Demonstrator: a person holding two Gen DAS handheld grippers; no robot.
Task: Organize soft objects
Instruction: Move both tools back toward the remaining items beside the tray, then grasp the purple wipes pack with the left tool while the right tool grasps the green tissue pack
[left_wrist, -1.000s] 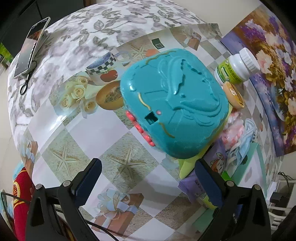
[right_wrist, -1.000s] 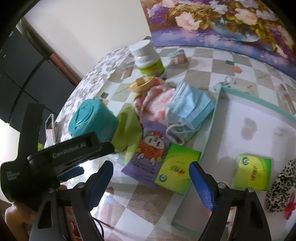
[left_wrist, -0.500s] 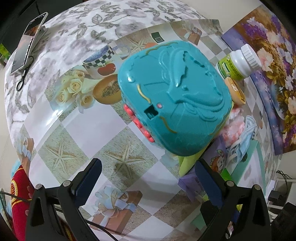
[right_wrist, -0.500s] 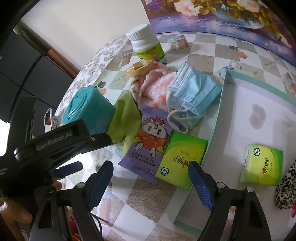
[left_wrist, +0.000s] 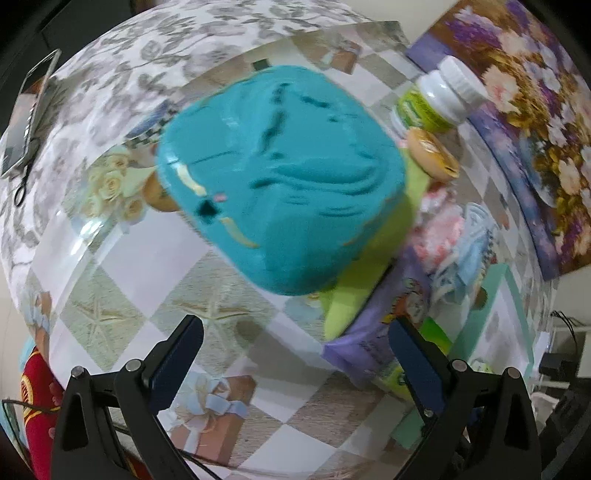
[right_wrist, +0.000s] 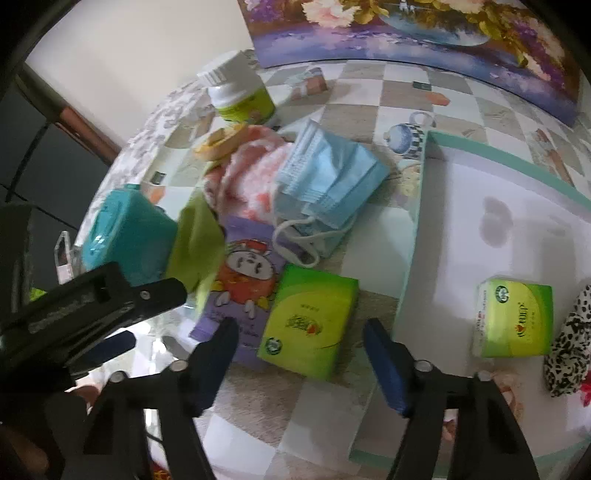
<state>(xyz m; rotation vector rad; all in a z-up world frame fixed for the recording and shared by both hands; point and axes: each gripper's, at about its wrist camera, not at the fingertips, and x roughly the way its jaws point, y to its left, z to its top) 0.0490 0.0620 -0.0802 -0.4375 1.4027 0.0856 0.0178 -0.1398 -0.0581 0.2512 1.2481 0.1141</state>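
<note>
My right gripper (right_wrist: 301, 350) hovers over a green tissue pack (right_wrist: 310, 328) that lies on the table between its closing jaws; the pads stand apart from the pack. Beside the pack lie a purple wipes pack (right_wrist: 243, 280), a green cloth (right_wrist: 195, 243), a pink fluffy cloth (right_wrist: 251, 173) and blue face masks (right_wrist: 328, 184). A second tissue pack (right_wrist: 517, 317) and a leopard-print item (right_wrist: 569, 350) rest in the white tray (right_wrist: 413, 229). My left gripper (left_wrist: 295, 350) is open over bare tablecloth, just short of a teal plastic box (left_wrist: 280, 177).
A white-capped bottle (right_wrist: 236, 96) and a small yellow piece (right_wrist: 221, 142) stand behind the soft pile. A flower painting (right_wrist: 424, 33) leans along the table's far edge. A phone (left_wrist: 29, 114) lies at the far left of the table.
The right gripper's jaws have narrowed around the green tissue pack and it has come closer. The left gripper has shifted sideways, so the teal box sits more centred and blurred.
</note>
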